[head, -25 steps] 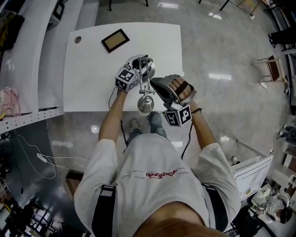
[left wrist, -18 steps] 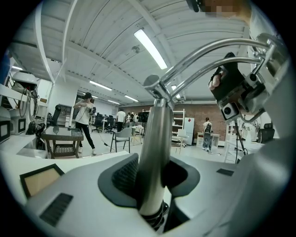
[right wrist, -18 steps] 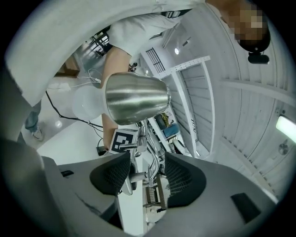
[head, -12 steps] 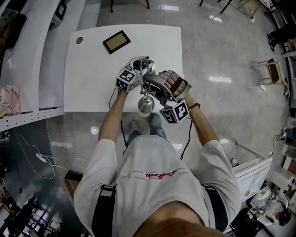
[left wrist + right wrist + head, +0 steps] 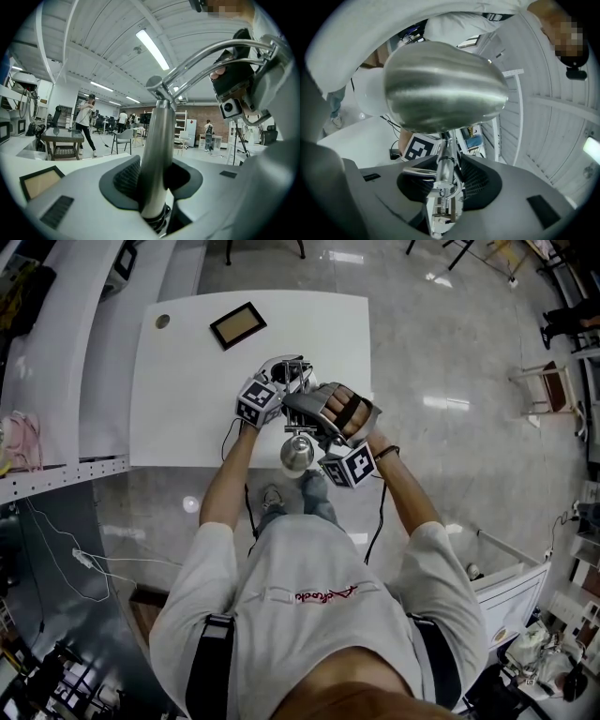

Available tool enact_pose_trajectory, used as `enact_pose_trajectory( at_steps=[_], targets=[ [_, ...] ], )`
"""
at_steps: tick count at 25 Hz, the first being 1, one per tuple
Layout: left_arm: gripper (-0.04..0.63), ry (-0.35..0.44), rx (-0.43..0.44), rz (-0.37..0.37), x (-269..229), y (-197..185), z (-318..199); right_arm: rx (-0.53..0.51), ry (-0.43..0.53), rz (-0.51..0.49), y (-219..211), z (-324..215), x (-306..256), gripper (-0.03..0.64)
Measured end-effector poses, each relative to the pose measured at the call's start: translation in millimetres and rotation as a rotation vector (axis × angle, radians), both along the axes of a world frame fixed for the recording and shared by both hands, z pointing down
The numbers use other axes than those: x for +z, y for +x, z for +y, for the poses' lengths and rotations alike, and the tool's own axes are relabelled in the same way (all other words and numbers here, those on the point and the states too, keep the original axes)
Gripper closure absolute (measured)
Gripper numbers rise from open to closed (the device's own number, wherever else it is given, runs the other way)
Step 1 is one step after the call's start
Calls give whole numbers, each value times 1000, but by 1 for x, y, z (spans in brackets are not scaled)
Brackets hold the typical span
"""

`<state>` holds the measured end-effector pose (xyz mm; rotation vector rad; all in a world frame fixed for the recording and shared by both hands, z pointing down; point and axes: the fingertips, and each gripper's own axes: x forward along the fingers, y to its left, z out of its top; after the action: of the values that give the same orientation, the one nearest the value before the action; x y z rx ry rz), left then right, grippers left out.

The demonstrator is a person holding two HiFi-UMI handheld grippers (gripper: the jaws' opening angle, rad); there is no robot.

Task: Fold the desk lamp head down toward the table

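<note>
Desk lamp head [image 5: 443, 86] is egg-shaped brushed metal on chrome rods [image 5: 446, 164].

A flat, dark-framed rectangular board with a tan face [image 5: 234, 322] lies near the far left corner of the white table [image 5: 178, 399], just beside a small round grey hole [image 5: 161, 322]. On the glossy grey floor [image 5: 450, 352] to the right stands a pale-framed chair [image 5: 547, 381]. A thin white cable [image 5: 89, 563] trails at lower left.

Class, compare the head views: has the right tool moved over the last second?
Yes: the right tool slid leftward, nearer the still lamp head; its jaws have just been closing around the lamp's arm.
</note>
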<state>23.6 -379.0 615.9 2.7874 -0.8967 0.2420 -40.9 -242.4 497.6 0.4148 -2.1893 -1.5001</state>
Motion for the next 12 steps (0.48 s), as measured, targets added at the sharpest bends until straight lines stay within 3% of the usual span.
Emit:
enact_pose_trajectory(
  at_steps=[5, 12],
  targets=[
    [440, 1, -1, 2, 1, 0, 0, 19, 68, -48, 0, -5, -11, 569],
    [440, -1, 7, 2, 0, 1, 0, 25, 62, -72, 1, -5, -12, 571]
  ],
)
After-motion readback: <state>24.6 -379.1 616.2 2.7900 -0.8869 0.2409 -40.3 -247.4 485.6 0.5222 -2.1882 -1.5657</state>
